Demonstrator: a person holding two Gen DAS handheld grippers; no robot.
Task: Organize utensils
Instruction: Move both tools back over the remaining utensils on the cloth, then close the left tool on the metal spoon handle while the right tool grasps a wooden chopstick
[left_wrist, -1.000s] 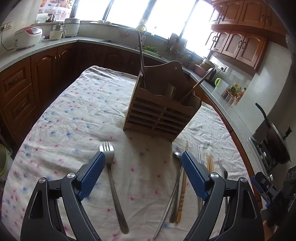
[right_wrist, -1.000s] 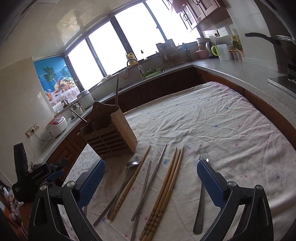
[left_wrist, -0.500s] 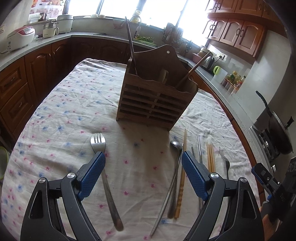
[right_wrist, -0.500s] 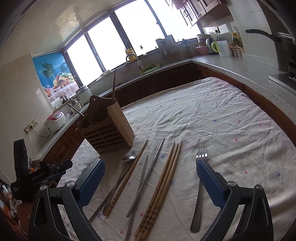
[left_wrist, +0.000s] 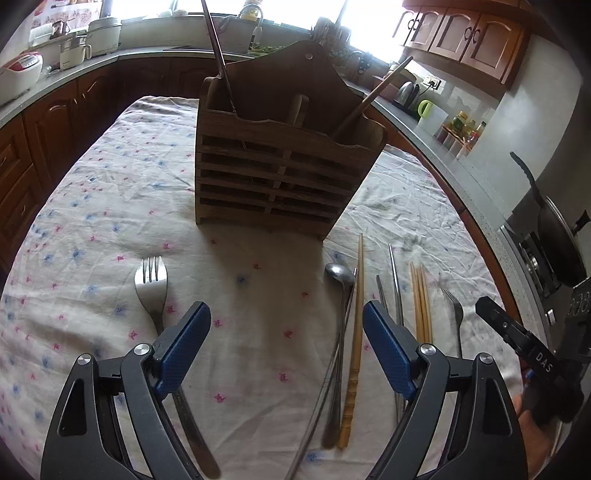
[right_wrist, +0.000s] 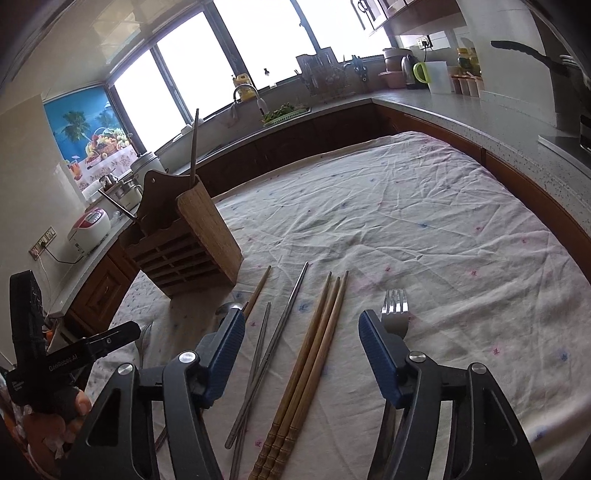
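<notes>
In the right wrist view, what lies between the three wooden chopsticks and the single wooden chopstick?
Two metal chopsticks lie on the cloth between the three wooden chopsticks and the single wooden chopstick.

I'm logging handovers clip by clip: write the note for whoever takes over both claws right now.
Left claw: open, empty, above the cloth beside a steel fork.
Right claw: open, jaws just narrowed, over three wooden chopsticks and two metal chopsticks; nothing gripped.
Slatted wooden utensil holder already has two utensils standing in it.
Left: both forks, second one by the right claw, a metal spoon, a lone wooden chopstick and the rest.
</notes>
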